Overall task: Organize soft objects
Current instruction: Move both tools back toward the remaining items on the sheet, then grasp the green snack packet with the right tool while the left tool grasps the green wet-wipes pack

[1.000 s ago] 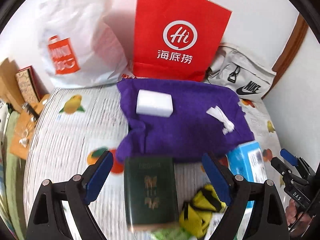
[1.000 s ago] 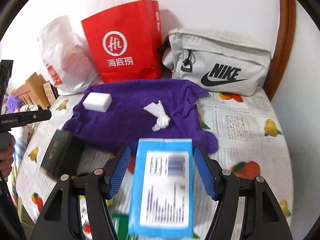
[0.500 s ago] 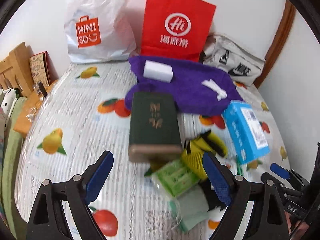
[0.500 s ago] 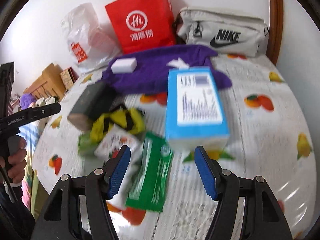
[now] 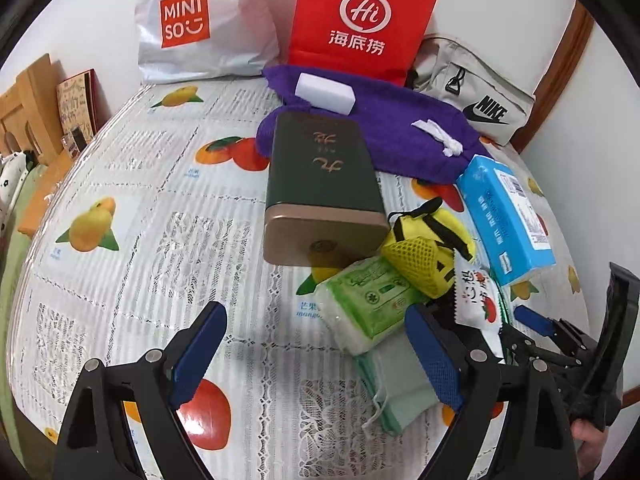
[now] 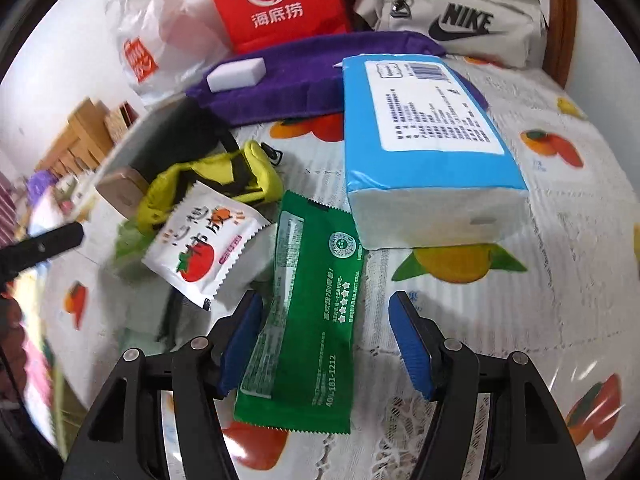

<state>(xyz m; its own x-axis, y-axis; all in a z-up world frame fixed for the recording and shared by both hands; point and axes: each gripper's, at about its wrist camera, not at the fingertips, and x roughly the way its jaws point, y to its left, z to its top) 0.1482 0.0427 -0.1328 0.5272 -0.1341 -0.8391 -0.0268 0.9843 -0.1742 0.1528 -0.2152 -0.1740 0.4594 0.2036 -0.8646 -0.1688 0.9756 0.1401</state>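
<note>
The green packet (image 6: 304,316) lies flat between the right gripper (image 6: 326,340)'s open, empty fingers (left gripper (image 5: 316,356) likewise spread); likely light, crinkly, slippery — pinch across its middle.

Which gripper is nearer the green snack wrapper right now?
Right. The right gripper is open with the green snack wrapper lying between its fingers. The left gripper is off to the side, over the tablecloth by the tissue packet.
</note>
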